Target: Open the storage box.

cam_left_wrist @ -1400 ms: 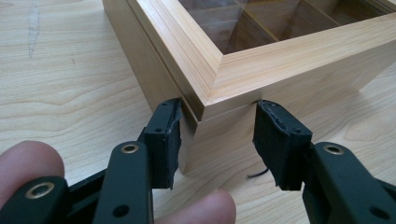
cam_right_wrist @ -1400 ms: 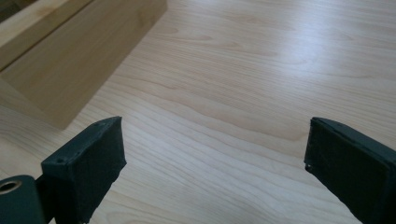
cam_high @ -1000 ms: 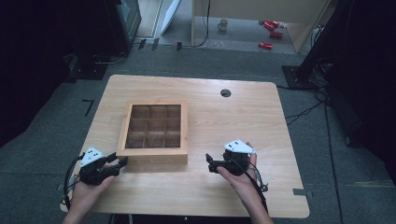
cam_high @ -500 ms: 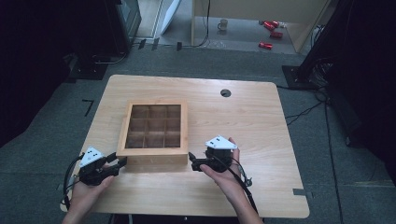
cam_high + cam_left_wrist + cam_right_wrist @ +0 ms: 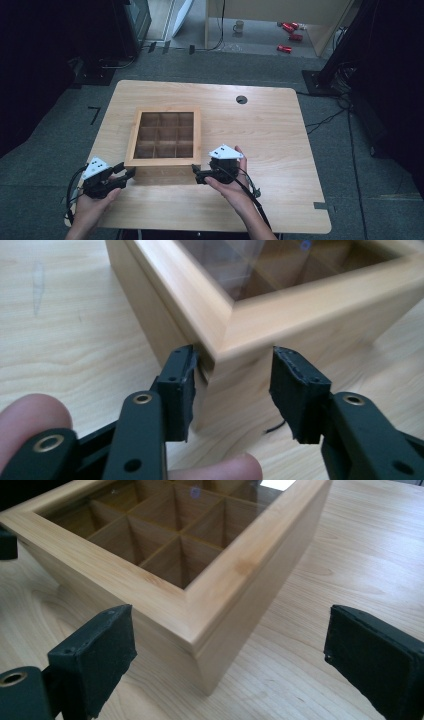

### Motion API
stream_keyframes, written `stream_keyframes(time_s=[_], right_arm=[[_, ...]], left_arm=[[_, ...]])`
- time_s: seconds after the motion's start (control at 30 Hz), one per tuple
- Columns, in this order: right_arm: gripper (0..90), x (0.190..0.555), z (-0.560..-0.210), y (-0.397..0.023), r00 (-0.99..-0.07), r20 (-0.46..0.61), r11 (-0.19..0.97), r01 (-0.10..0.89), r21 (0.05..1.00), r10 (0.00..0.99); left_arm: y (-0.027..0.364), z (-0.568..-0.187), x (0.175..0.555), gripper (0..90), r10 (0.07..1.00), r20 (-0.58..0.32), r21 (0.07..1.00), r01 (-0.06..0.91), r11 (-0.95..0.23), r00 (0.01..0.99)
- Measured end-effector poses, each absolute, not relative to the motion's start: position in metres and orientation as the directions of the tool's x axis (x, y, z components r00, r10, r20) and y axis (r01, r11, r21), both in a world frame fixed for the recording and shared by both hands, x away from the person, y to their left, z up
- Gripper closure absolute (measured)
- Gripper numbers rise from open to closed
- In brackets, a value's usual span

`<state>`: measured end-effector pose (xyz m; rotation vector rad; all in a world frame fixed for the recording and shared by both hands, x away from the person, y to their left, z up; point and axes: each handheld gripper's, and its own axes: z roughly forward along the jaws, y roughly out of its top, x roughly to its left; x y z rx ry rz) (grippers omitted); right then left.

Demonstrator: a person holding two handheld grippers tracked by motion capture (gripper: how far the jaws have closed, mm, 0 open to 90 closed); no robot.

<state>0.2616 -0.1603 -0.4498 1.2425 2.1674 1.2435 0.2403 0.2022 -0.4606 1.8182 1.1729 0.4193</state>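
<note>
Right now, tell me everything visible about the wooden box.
The wooden box is square, pale wood, with a clear pane in a mitred frame over nine compartments in a three-by-three grid; what they hold cannot be told. It sits flat on the table, lid closed. The left gripper straddles its near left corner, one pad touching. The right gripper stands open around the near right corner.

Lab or studio recording space. Light wooden table (image 5: pixel 270 130) with cable hole (image 5: pixel 241 99) stands on grey carpet floor (image 5: pixel 380 200). Black curtains (image 5: pixel 40 60) at 9 and 3 o'clock. Cables (image 5: pixel 327 117) at 2; red cans (image 5: pixel 290 30), mug (image 5: pixel 239 26) at 12.
</note>
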Motion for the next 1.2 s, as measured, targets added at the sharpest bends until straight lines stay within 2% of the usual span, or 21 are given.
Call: stream_keyframes(time_s=[0.03, 0.1, 0.2, 0.37, 0.47, 0.57, 0.77, 1.2], right_arm=[[5.7, 0.262, -0.45, -0.159, -0.559, 0.115, 0.235, 0.514, 0.825, 0.821], [5.6, 0.261, -0.45, -0.157, -0.563, 0.117, 0.237, 0.514, 0.824, 0.818], [5.7, 0.261, -0.449, -0.154, -0.571, 0.117, 0.242, 0.514, 0.823, 0.813], [5.7, 0.261, -0.45, -0.154, -0.568, 0.114, 0.244, 0.514, 0.822, 0.815], [5.7, 0.262, -0.451, -0.155, -0.565, 0.116, 0.243, 0.52, 0.819, 0.817], [5.7, 0.262, -0.452, -0.154, -0.564, 0.12, 0.24, 0.522, 0.818, 0.817], [5.7, 0.262, -0.457, -0.149, -0.571, 0.121, 0.254, 0.532, 0.808, 0.812], [5.7, 0.263, -0.462, -0.137, -0.599, 0.138, 0.26, 0.528, 0.808, 0.789]], left_arm=[[0.205, -0.455, 0.24, 57.3, 0.844, -0.209, 0.835, 0.54, -0.108, 0.494], [0.207, -0.452, 0.24, 57.4, 0.844, -0.216, 0.84, 0.533, -0.095, 0.491], [0.206, -0.453, 0.24, 53.5, 0.853, -0.162, 0.83, 0.536, -0.155, 0.497], [0.202, -0.465, 0.239, 43.1, 0.845, -0.132, 0.804, 0.555, -0.215, 0.519], [0.198, -0.468, 0.24, 41.4, 0.848, -0.107, 0.794, 0.558, -0.241, 0.519], [0.195, -0.471, 0.242, 42.3, 0.851, -0.102, 0.784, 0.568, -0.25, 0.515], [0.195, -0.474, 0.246, 51.5, 0.855, -0.113, 0.775, 0.584, -0.242, 0.505], [0.203, -0.47, 0.245, 59.9, 0.846, -0.143, 0.786, 0.578, -0.218, 0.513]])
